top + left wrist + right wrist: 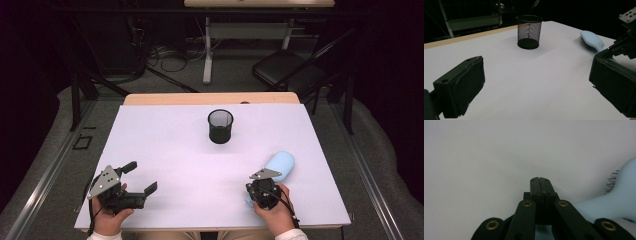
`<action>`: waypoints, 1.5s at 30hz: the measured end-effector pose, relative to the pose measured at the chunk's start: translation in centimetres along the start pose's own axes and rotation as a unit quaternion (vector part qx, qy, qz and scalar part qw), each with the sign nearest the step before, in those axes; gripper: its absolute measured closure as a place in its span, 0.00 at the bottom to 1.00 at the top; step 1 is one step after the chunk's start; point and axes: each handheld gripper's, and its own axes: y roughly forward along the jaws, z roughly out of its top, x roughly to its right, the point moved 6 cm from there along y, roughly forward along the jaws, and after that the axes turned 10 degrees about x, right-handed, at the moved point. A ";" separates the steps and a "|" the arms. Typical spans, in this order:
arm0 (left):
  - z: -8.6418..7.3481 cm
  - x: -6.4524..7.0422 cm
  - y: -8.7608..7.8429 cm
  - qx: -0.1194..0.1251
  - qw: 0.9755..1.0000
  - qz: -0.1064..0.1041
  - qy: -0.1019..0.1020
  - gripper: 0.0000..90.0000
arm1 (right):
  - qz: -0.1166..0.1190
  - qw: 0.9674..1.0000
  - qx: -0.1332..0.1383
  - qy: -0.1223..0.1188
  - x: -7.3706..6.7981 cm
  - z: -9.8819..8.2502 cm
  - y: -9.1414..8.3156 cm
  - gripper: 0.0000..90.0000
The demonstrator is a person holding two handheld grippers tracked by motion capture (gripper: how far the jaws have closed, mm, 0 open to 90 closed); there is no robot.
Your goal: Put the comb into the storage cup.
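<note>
Watching the right gripper: I see my right gripper [264,188] hanging above the handle end of the pale blue plastic hairbrush [279,164], its jaws pressed flat together with nothing between them.
Brush position: the hairbrush lies on the white table top [190,160] at the near right, bristles facing sideways in the left gripper view [591,40], handle running under my right hand.
Left gripper: my left gripper [140,176] sits at the near left with its jaws spread wide and bare, well apart from the brush.
Cup: the black wire-mesh pen cup [220,126] stands upright near the far middle of the table, apart from both grippers.
Risk one: I judge that clenched jaws coming down on the handle would only shove or spin the brush instead of taking it; they need to part first.
Risk two: the handle is smooth and rounded, so a pinch off its centre line could squirt it sideways.
Risk three: the cup is light and narrow-mouthed, so a brush carried in tilted could clip the rim and tip it over.
Risk four: a grip far down the handle leaves the heavy head drooping.
</note>
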 end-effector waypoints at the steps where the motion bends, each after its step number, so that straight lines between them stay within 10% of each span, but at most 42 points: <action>1: 0.0 0.0 0.0 0.000 1.000 0.000 0.000 0.00 | -0.003 1.000 0.000 -0.007 0.1 -0.1 -0.1 1.00; 8: 0.0 -0.1 0.0 0.001 1.000 0.001 -0.004 0.00 | -0.025 0.999 -0.005 -0.028 0.7 -1.0 -1.1 1.00; 45: 0.0 -0.1 0.0 0.000 1.000 0.003 -0.001 0.00 | -0.048 0.997 0.014 0.050 3.9 -2.3 -3.6 1.00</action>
